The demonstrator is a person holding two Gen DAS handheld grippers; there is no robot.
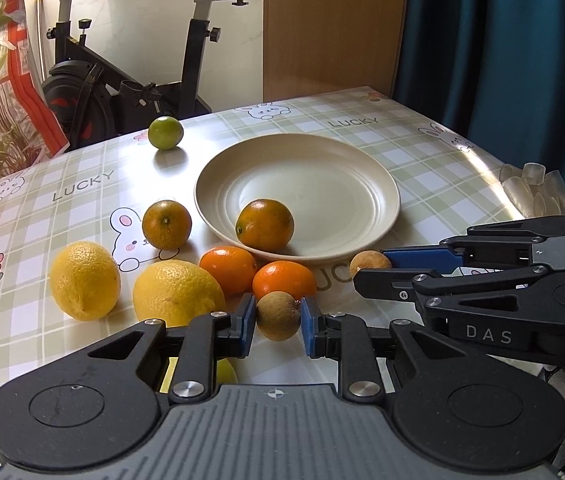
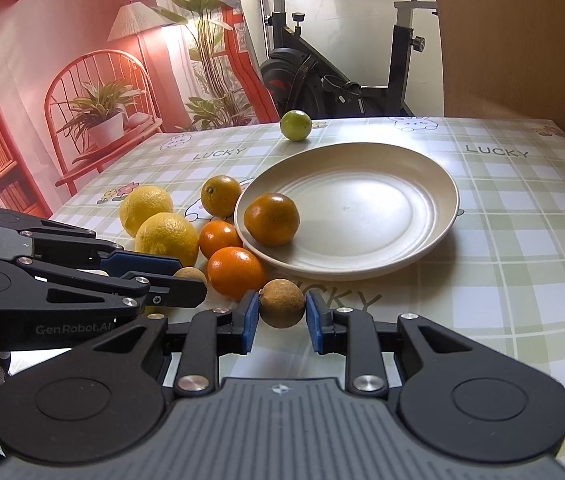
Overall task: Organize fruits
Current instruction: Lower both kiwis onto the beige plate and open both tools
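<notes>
Here the left wrist view alone shows a blue curtain [image 1: 502, 40] and a heap of clear plastic pieces [image 1: 536, 190] at the far right edge of the counter [image 1: 422, 152]; the right wrist view alone shows a pink wall mural [image 2: 62, 60] with a painted chair and shelves. Both show the exercise bike [image 1: 130, 80] behind the counter, which wears a green checked cloth printed with rabbits.

The cream plate [image 1: 322, 168] sits mid-counter and holds a single dark orange [image 1: 265, 225], resting against its near-left rim. Everything else lies on the cloth. Two lemons [image 1: 84, 280] sit side by side near the left, the nearer lemon [image 1: 178, 294] touching a bright orange [image 1: 228, 270]; a second bright orange [image 1: 284, 280] sits beside it, just outside the plate's rim. Another dark orange [image 1: 167, 225] lies left of the plate, and a green lime [image 1: 165, 133] stands well apart at the far edge.

The left hand-held gripper [image 1: 278, 318] has its blue pads pressed against either side of a small brown fruit [image 1: 279, 316], down on the cloth in front of the bright oranges. The right hand-held gripper [image 2: 282, 314] is likewise clamped on a second brown fruit [image 2: 282, 308], just before the plate's near rim. Each view shows the other gripper side-on, reaching to its own fruit
</notes>
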